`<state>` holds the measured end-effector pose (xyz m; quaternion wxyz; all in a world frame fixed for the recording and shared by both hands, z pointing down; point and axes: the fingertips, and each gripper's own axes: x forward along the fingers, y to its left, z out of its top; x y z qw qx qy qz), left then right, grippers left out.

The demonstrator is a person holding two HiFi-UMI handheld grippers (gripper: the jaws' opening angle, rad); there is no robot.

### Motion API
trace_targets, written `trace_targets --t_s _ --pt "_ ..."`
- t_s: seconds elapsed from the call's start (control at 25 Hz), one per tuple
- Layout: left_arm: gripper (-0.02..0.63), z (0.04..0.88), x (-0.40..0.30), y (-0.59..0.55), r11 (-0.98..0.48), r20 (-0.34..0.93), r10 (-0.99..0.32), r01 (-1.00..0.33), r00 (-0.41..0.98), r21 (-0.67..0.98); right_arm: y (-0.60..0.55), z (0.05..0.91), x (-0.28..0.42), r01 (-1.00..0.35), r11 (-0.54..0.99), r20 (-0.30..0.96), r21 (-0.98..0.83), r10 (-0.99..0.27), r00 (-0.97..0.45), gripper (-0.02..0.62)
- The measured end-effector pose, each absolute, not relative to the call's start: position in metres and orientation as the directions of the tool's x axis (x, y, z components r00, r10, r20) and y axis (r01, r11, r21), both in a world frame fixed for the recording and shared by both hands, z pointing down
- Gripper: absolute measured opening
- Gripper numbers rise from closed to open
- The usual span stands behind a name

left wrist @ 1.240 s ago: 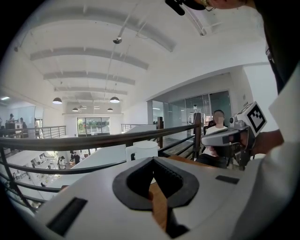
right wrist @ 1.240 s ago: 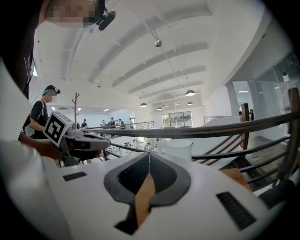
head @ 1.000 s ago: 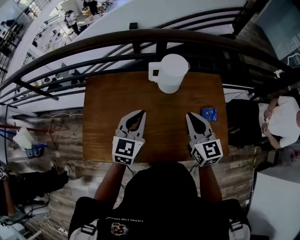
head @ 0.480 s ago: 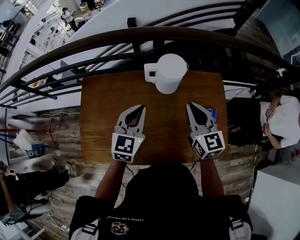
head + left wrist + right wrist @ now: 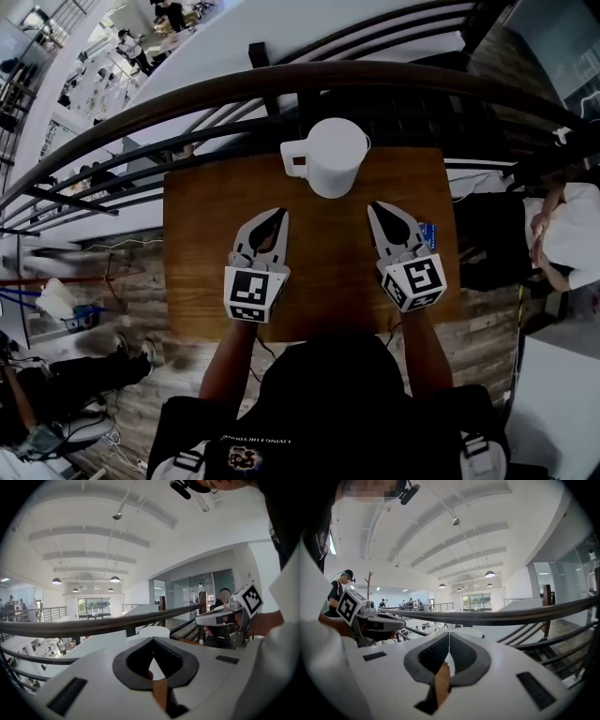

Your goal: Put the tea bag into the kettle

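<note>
Two tongs, left tongs (image 5: 277, 216) and right tongs (image 5: 376, 208), are clenched tip to tip. A small, flat blue tea bag (image 5: 427, 231) lies on the surface (image 5: 202, 216) just outside the right tongs, partly hidden by them. The white kettle (image 5: 326, 159) stands beyond both tips.

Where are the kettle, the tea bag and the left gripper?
kettle (image 5: 333, 155), head view, on its lid.
tea bag (image 5: 428, 231), head view, on its visible blue corner.
left gripper (image 5: 280, 215), head view, at its shut jaw tips.
</note>
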<state>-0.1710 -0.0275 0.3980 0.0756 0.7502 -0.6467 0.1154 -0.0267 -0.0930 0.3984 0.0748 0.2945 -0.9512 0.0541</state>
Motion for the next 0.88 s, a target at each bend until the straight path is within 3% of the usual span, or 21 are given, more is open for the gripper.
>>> trace_targets --t_s 0.88 --pt "0.005 0.392 -0.214 -0.110 -0.098 0.249 -0.966 -0.990 0.072 -0.096 -0.159 0.387 -0.047 -0.591 0.806 0.143 -0.033 -0.582 -0.801 0.014"
